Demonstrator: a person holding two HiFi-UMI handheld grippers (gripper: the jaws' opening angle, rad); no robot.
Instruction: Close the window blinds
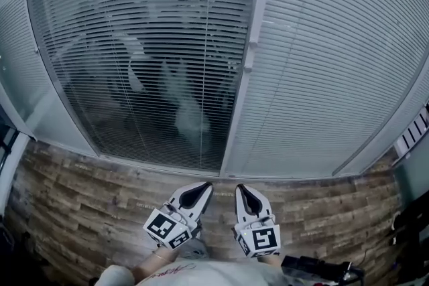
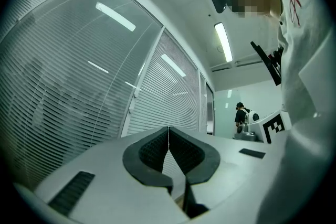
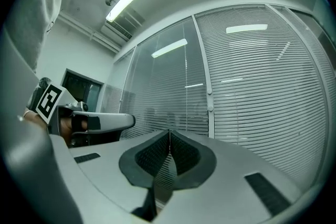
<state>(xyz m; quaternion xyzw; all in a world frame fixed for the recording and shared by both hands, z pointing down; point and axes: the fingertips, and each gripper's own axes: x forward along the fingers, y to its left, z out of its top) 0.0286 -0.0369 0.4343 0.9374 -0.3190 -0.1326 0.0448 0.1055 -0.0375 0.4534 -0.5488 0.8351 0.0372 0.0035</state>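
Window blinds, head view. The blinds sit behind glass straight ahead, across a strip of floor. In the left pane the slats are tilted open and dark shapes show through the gaps. The right pane already reads as a closed pale sheet. A white post divides the two and carries a small handle, probably the slat control. The left gripper and right gripper are held low and side by side near the person's body, well apart from the glass. The task has not yet begun on the left pane.

To do this step well, approach squarely, part one gripper's jaws only on reaching the handle, close on it firmly, and slide it along the post without pulling outward. Watch the slats for an even turn.

Left gripper view. The jaws are clenched with pads meeting and nothing between them. The open-slatted pane fills the left of the view and the closed pane recedes beyond it. Ceiling lights run overhead, and a second person stands far down the room.

Right gripper view. This gripper is likewise clenched and empty. The post and handle stand ahead, above the jaw line.

Surface and room. The floor is of worn wood-look planks, and the walls are largely glazed.
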